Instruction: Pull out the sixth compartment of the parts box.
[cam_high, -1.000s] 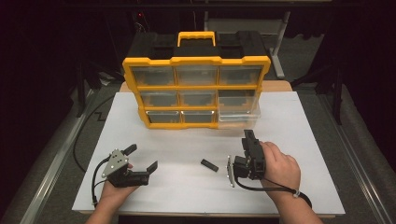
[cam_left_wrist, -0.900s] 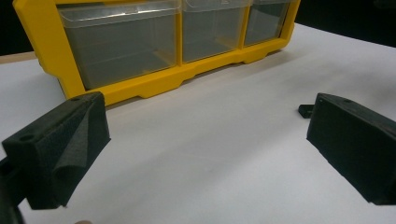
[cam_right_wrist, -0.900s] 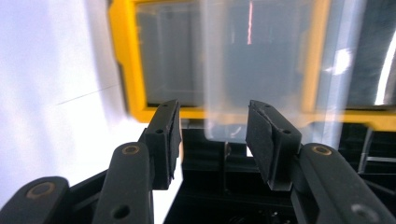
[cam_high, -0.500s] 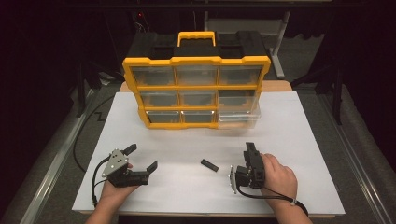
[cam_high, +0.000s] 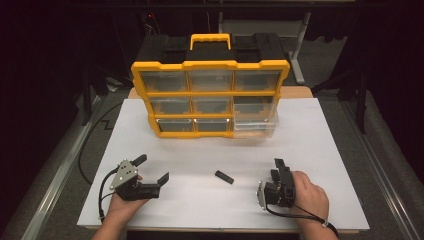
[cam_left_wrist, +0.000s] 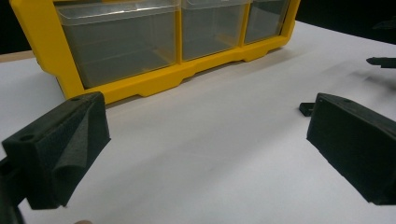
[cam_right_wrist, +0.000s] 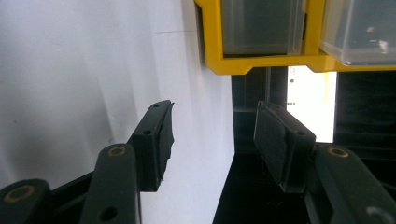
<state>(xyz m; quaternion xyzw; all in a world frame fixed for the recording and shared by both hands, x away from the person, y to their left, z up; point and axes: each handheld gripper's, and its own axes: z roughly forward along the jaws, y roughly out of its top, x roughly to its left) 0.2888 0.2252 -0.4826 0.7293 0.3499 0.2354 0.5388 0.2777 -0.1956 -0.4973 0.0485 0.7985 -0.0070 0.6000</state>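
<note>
Black jaws of the right gripper (cam_high: 276, 168), lower right of the high view, have just been opening and stand apart, empty. The left gripper (cam_high: 151, 168), lower left, gapes wide, empty. A small black part (cam_high: 224, 176) lies between them on white paper (cam_high: 310, 145), below the yellow organizer (cam_high: 210, 92).

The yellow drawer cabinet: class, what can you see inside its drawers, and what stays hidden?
The yellow drawer cabinet holds clear drawers; the bottom-left ones look empty through their fronts. The bottom-right drawer is pulled out. The upper drawers are too dim to tell.
</note>
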